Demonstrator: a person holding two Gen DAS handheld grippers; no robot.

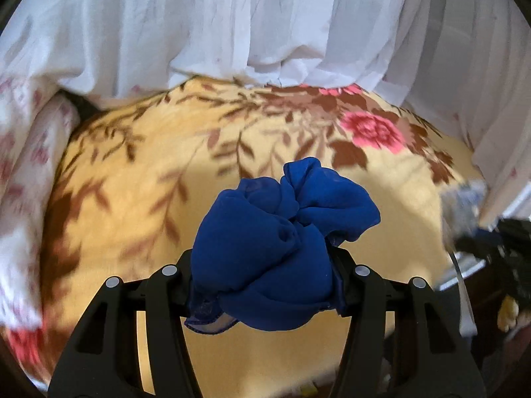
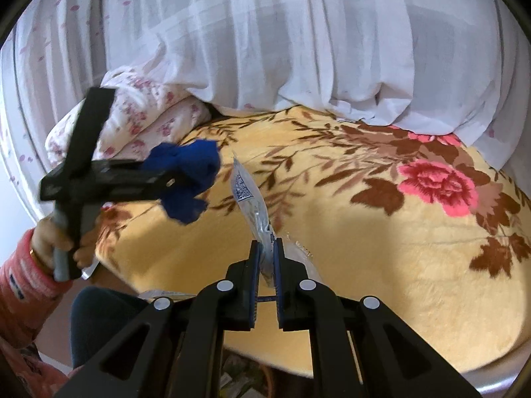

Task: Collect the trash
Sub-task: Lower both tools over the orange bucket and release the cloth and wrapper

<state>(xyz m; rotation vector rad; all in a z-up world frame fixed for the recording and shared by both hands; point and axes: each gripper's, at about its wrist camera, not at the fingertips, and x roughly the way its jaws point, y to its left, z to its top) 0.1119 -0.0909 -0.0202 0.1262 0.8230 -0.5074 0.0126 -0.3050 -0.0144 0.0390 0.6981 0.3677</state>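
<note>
The left gripper (image 1: pixel 265 265), a black two-finger tool, is clamped on a crumpled bundle of deep blue sheer fabric (image 1: pixel 282 242) — the cloth fills the whole gap between the fingers and bulges out above and below them, so the jaws stand fairly wide, held apart by the wad. A hemmed edge of the fabric hangs loose below the left finger. From the right wrist view the same gripper (image 2: pixel 176 179) is seen side-on, raised above the bed with the blue bundle (image 2: pixel 189 182) at its tip, clear of the cover; the person's left hand (image 2: pixel 63 242), in a pink knitted sleeve, grips its handle.

The right gripper (image 2: pixel 266 258) is nearly closed, its blue-lined pads pinching a thin clear plastic wrapper with blue-and-white print (image 2: pixel 252 209). The wrapper stands up out of the jaws, tilting up and to the left, its lower part caught between the pads and its printed end free in the air. In the left wrist view this wrapper (image 1: pixel 464 209) is a blur at the right edge beside the dark shape of the right gripper.

Below both tools lies a yellow plush blanket with brown leaves and pink roses (image 2: pixel 381 265). A folded white quilt with small pink flowers (image 2: pixel 146 122) sits at its far left, and white sheer curtains (image 2: pixel 298 39) hang behind, their hems resting on the blanket's far edge.
</note>
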